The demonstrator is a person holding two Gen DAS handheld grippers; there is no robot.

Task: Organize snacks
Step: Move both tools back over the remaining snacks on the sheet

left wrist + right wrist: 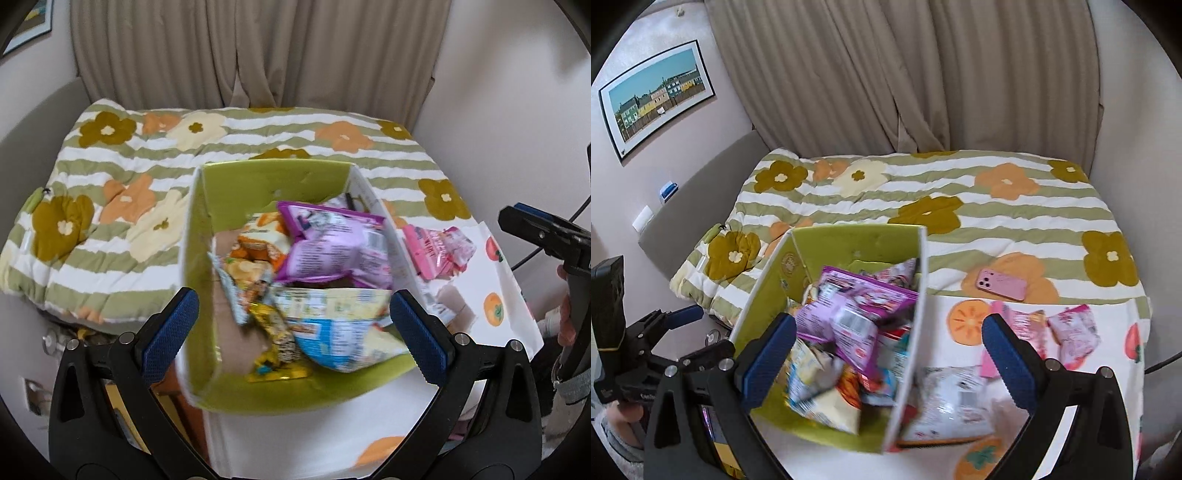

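The left gripper (293, 325) has its blue-padded fingers spread wide apart and holds nothing; directly ahead of it, between the fingertips, sits the green-lined box (258, 184), open at the top. Inside lie several snack packets: a purple packet (332, 247) on top toward the far right, a blue and white packet (340, 332) nearest the right finger, a yellow packet (273, 347) near the middle front, and an orange packet (258, 251) further in. All printing on them is blurred by motion and cannot be read.

The right gripper (888, 350) is likewise spread wide and empty, its left finger over the box interior and its right finger outside the box wall. Ahead of its right finger, on a white cloth with orange fruit prints (964, 321), lie 2 pink packets (1071, 328) and, closer in, a white packet (945, 410); their labels are illegible too. Further ahead, a pink phone (1001, 284) rests on the flowered striped quilt (960, 177). Far left hangs a framed picture of coloured houses (657, 96).
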